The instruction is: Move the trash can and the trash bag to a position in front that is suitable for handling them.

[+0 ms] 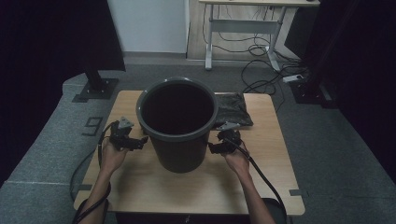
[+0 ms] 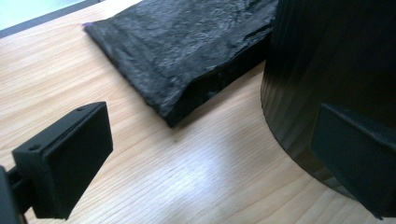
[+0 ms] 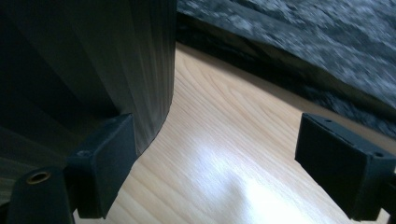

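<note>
Presently: bin [image 1: 178, 126], stiff, light, smooth-walled; best taken by the rim. Left gripper [image 1: 138, 142] and right gripper [image 1: 214, 147] flanked it, jaws apart, grasping nothing.

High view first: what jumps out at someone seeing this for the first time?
A big dark bin stands upright and open in the middle of the wooden table. A person's hands flank it, the left claw and the right claw each beside its wall with jaws open. Behind the bin, at the table's far right, lies a flat, crumpled black bag.
</note>
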Available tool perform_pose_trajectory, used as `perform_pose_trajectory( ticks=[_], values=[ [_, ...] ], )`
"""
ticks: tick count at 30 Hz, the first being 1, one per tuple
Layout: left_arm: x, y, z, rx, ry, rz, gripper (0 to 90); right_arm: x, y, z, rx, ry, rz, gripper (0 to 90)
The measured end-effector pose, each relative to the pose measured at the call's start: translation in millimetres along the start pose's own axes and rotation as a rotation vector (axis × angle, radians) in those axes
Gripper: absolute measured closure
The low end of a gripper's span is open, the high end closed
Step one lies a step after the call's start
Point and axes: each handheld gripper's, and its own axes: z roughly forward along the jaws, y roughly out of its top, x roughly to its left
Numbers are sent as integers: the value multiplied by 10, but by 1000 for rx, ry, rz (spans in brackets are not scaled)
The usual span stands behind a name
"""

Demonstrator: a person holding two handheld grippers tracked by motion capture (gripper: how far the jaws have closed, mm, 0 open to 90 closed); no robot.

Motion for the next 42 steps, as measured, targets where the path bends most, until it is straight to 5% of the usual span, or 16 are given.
perform_pose_trajectory(
  ticks=[6,10,24,31,35,42],
  values=[
    [87,-64,-60,0,27,-16,0,174,151,129,6,39,-34,120],
    [92,-131,-67,2,27,-15,0,110,150,179,20,75,-16,111],
    [80,-695,61,112,6,-43,0,-825,-35,109,91,-40,77,118],
    [104,-801,172,153,3,-36,0,-1193,-54,50,85,-97,142,147],
    [154,-837,192,144,-32,-79,0,-1472,18,-3,80,-145,213,192],
    [163,-836,194,150,-42,-87,0,-1698,123,35,74,-174,255,257]
  ],
)
